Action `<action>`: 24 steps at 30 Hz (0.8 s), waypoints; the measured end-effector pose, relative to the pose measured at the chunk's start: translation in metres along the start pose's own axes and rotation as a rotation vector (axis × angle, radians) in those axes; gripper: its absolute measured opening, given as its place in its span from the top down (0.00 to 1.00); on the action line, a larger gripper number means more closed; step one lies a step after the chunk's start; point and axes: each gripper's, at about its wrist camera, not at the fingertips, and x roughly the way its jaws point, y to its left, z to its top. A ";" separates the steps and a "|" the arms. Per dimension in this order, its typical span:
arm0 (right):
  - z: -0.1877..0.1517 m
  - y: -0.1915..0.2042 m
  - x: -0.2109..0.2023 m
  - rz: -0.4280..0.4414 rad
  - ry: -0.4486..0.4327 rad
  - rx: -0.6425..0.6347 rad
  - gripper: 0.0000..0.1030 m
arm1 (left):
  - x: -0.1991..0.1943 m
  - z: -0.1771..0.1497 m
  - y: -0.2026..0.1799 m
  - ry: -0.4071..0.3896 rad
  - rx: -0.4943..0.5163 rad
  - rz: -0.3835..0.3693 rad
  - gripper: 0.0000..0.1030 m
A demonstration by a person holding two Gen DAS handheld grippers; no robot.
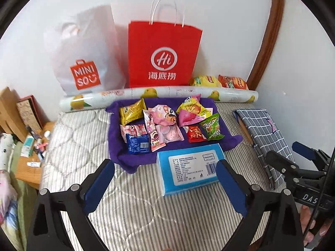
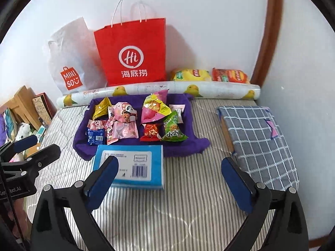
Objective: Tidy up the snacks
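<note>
Several small snack packets lie on a purple cloth (image 1: 117, 146) (image 2: 83, 144) on the striped mattress: a yellow packet (image 1: 132, 112), pink packets (image 1: 165, 117), a blue packet (image 1: 138, 144), a red packet (image 1: 195, 133) and a green packet (image 1: 212, 126) (image 2: 172, 128). A blue tissue pack (image 1: 188, 167) (image 2: 129, 165) lies just in front of the cloth. My left gripper (image 1: 165, 174) is open and empty, hovering before the tissue pack. My right gripper (image 2: 169, 171) is open and empty, to the right of it.
A red paper bag (image 1: 163, 54) (image 2: 132, 52) and a white MINISO bag (image 1: 85, 62) stand against the wall behind a rolled mat (image 1: 159, 95). Two chip bags (image 2: 209, 75) lie at back right. A checkered-cloth box (image 2: 257, 140) sits right. Clutter lies off the bed's left edge.
</note>
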 end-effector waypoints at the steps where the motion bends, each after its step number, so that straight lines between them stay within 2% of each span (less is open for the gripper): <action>1: -0.003 -0.002 -0.006 0.003 -0.004 0.007 0.05 | -0.004 -0.002 -0.001 -0.009 0.002 0.009 0.04; 9: -0.020 -0.011 -0.040 -0.021 -0.026 0.036 0.05 | -0.039 -0.013 -0.010 -0.073 0.019 0.046 0.04; 24: -0.030 -0.011 -0.074 -0.022 -0.073 0.034 0.05 | -0.062 -0.023 -0.017 -0.097 0.008 0.033 0.04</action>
